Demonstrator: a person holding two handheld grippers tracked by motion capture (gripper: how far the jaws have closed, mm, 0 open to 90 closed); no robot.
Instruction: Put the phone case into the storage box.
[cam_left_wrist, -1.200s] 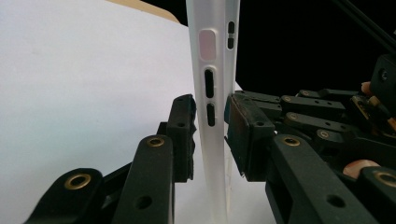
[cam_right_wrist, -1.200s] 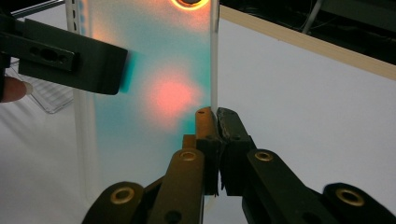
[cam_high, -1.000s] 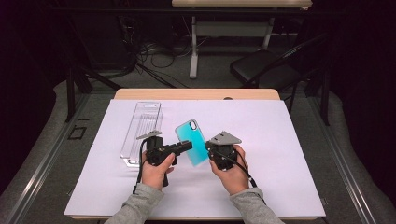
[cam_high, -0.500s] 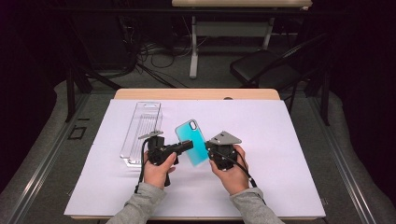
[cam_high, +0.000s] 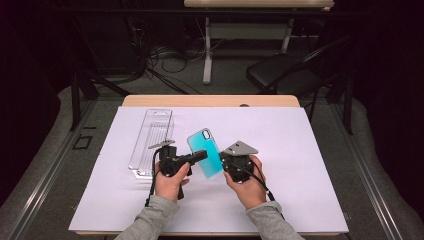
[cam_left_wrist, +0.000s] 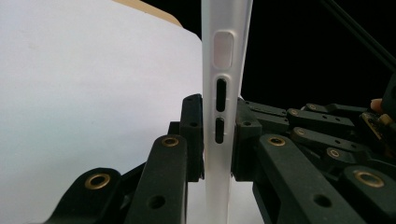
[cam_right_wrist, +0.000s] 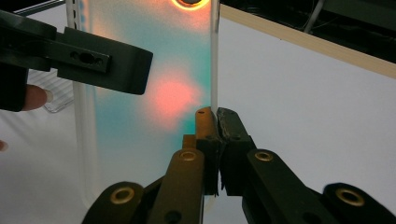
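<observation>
Since the earlier frames almost nothing has shifted: both hands and the case (cam_high: 205, 152) sit where they were, and only the left gripper's (cam_high: 199, 156) jaws have been closing in on the case's edge.

The case, teal with a frosted rim, is held up off the white sheet (cam_high: 310, 150) between the two grippers, tilted, its camera cutout at the far end. In the high view it lies between the hands, the left gripper at its left long edge and the right gripper (cam_high: 226, 161) at its lower right edge.

In the left gripper view the case (cam_left_wrist: 223, 93) stands edge-on between the jaws, with its button slots level with the pads. The pads sit against both faces of the rim, so the left gripper (cam_left_wrist: 218, 135) is grasping the case.

In the right gripper view the jaws are clenched tight on the thin side wall of the case (cam_right_wrist: 140, 93), which rises above them. The right gripper (cam_right_wrist: 217, 116) thus pinches the rim, while the left gripper (cam_right_wrist: 112, 65) reaches in from the left across the case's back.

A clear tray (cam_high: 151, 140) lies on the sheet just left of the left hand (cam_high: 170, 182), apart from the case.
</observation>
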